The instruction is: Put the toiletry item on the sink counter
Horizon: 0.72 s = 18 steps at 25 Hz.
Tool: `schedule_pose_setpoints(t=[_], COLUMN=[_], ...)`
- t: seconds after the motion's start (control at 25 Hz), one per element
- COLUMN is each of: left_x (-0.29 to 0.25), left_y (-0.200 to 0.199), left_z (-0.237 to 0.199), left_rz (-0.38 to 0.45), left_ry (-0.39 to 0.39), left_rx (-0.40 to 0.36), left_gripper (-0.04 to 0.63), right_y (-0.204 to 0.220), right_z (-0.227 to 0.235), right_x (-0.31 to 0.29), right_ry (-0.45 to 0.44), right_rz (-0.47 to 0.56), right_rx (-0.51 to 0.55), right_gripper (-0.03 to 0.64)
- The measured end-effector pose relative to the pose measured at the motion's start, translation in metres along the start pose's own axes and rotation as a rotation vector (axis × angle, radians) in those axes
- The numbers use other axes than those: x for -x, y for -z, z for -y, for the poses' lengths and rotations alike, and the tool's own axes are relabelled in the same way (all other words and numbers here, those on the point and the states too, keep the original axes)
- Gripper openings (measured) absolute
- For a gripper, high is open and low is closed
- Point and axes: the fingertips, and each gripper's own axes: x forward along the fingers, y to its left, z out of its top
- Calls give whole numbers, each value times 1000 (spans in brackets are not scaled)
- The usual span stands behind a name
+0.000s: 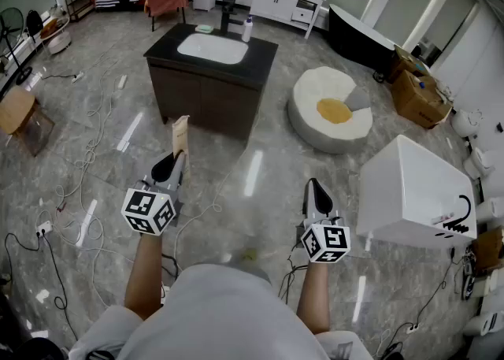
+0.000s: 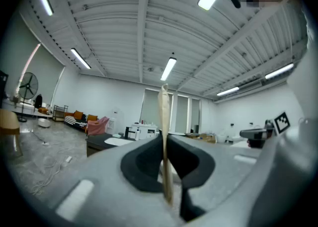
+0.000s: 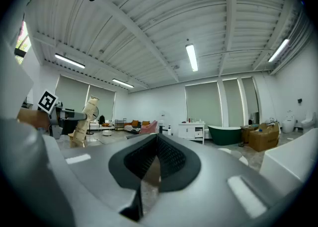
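Left gripper (image 1: 170,168) was seen clamped on the toiletry item (image 1: 181,135), a thin flat tan packet. It was pinched edge-on near its lower end and stood upright above the jaws. Right gripper (image 1: 316,193) was shut, pads together with nothing between them, and was held level beside the left.

The packet was in the air and well apart from the sink counter (image 1: 260,57), which stood ahead across open floor. Step in hand was judged to be the carry to the counter; placement not yet begun.

Notes for doing it well:
- Grip should be left as it is. The packet is thin and floppy, and slip is likely if the clamp is eased on the way.
- Loose cables (image 1: 85,193) were spread over the floor on the left, so a straight line to the counter front looks safer.
- The middle of the top was taken by the white basin (image 1: 213,49). The faucet (image 1: 228,13), a white bottle (image 1: 247,29) and a small green thing (image 1: 204,28) were lined along the back. The bare dark strip at the front or right edge looks like the best landing zone.
- The packet probably won't stand, so it should be tipped flat and its lower edge touched down before the jaws are opened.
- The right gripper isn't needed and is best held clear of the bottle.
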Motion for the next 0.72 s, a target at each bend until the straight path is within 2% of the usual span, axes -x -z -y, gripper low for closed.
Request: schedule_pose_setpoints(t=[0.72], left_x=[12], left_y=[2], left_z=[1], left_rz=[3], left_ry=[12], left_rx=[2], left_gripper=[20], right_y=[-3], right_z=[-9], right_x=[12], right_ry=[45], right_rz=[12], right_rx=[25], right_gripper=[3])
